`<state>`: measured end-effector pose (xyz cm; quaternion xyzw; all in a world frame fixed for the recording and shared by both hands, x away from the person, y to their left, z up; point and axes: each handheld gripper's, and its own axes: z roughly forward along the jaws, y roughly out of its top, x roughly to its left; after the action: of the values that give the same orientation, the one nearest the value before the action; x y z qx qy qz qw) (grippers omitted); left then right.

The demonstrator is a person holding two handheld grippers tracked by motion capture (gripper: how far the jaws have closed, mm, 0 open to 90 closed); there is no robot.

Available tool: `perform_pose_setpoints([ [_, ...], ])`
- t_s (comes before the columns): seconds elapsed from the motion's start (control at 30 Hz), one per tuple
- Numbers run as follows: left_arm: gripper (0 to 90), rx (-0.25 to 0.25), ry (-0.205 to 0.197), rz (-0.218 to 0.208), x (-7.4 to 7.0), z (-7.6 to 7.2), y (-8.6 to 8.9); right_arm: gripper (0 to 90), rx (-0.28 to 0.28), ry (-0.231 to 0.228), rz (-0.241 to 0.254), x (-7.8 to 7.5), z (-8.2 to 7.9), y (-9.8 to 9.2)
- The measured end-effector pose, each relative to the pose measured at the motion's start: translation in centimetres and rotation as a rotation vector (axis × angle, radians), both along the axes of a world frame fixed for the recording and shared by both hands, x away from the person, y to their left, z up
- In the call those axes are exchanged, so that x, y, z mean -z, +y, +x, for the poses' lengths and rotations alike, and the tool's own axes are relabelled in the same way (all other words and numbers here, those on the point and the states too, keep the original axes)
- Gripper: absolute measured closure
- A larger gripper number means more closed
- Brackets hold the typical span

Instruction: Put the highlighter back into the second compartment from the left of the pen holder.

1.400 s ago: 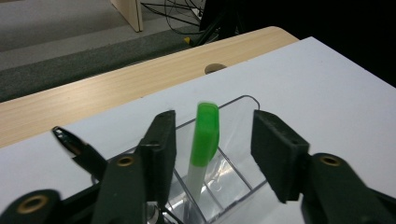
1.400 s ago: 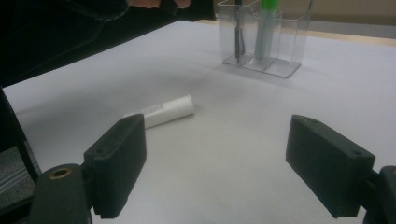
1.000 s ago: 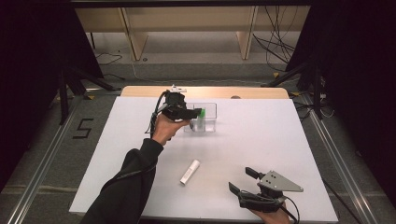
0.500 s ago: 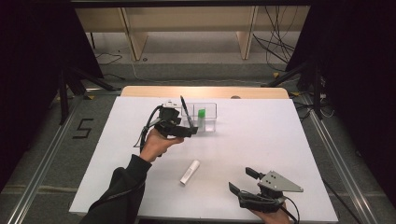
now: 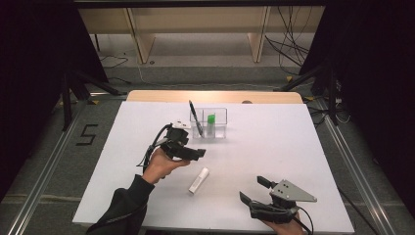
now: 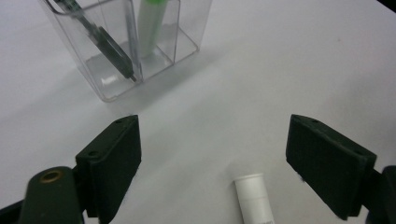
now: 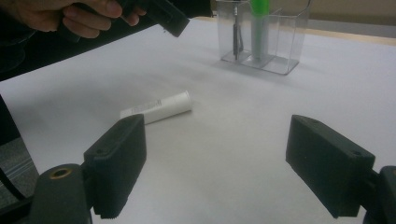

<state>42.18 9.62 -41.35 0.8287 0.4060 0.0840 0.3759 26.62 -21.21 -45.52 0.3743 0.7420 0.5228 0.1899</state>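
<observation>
The left hand-held gripper (image 5: pixel 198 153) hovers wide-spread and empty between the clear organizer (image 5: pixel 209 122) and the white tube (image 5: pixel 198 180), while the right hand-held gripper (image 5: pixel 252 191), beyond the tube, gapes empty too.

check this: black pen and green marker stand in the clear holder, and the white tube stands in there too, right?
Not quite. The white tube lies flat on the table, outside the holder. The high view shows it. The pen and marker do stand inside.

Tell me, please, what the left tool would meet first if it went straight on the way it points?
Probably the white tube lying on the table: it sits just ahead between the open jaws of the left tool. Depth is unclear; the clear holder stands farther off.
</observation>
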Motion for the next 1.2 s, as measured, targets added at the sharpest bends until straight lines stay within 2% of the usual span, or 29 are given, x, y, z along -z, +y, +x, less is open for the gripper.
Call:
perform_pose_setpoints([
  [0.07, 17.4, 0.004, 0.006, 0.013, 0.4, -0.4, -0.2, 21.1, 0.000, 0.001, 0.000, 0.0, 0.0, 0.0],
  [0.13, 16.7, 0.015, 0.008, 0.049, 0.9, -0.8, -0.4, 21.1, 0.000, 0.001, 0.000, 0.0, 0.0, 0.0],
  [0.33, 16.7, 0.029, 0.026, 0.088, 1.8, -1.6, -0.8, 21.0, 0.000, -0.001, -0.003, 0.0, 0.0, 0.0],
  [0.57, 16.0, 0.028, 0.039, 0.099, 2.4, -2.2, -0.9, 21.0, -0.002, 0.002, 0.000, 0.1, 0.0, -0.1],
  [0.97, 15.8, 0.057, 0.060, 0.147, 3.1, -3.2, -1.1, 21.1, 0.000, 0.002, 0.002, 0.1, 0.1, -0.2],
  [1.2, 15.9, 0.074, 0.069, 0.157, 3.6, -4.1, -1.2, 21.0, 0.000, 0.002, 0.001, 0.1, 0.0, -0.1],
])
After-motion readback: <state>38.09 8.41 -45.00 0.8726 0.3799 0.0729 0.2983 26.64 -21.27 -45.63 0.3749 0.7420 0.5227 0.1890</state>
